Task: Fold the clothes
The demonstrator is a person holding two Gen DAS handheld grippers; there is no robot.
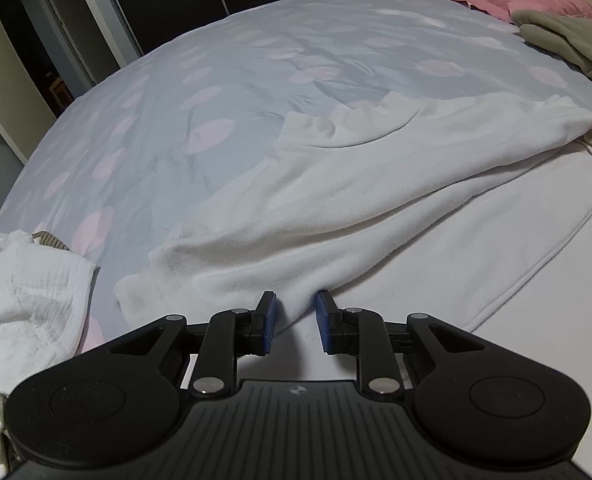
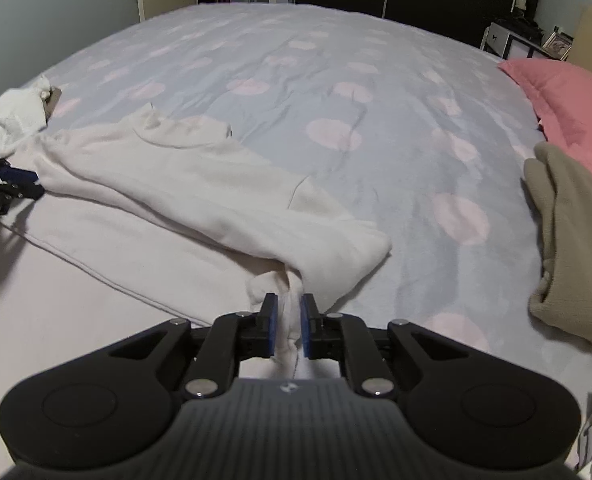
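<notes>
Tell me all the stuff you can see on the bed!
Top: one, white, spread across the near side, folded partway.
Duvet: one, grey-blue with pink spots, covers the bed.
Pillow: one, pink, far right corner.
Jumper: one, olive, right edge beside the pillow.
Cloth: one, white, crumpled at the left edge.
Left gripper: black, blue jaws apart around a fold of the top.
Right gripper: black, blue jaws pinching the top.
</notes>
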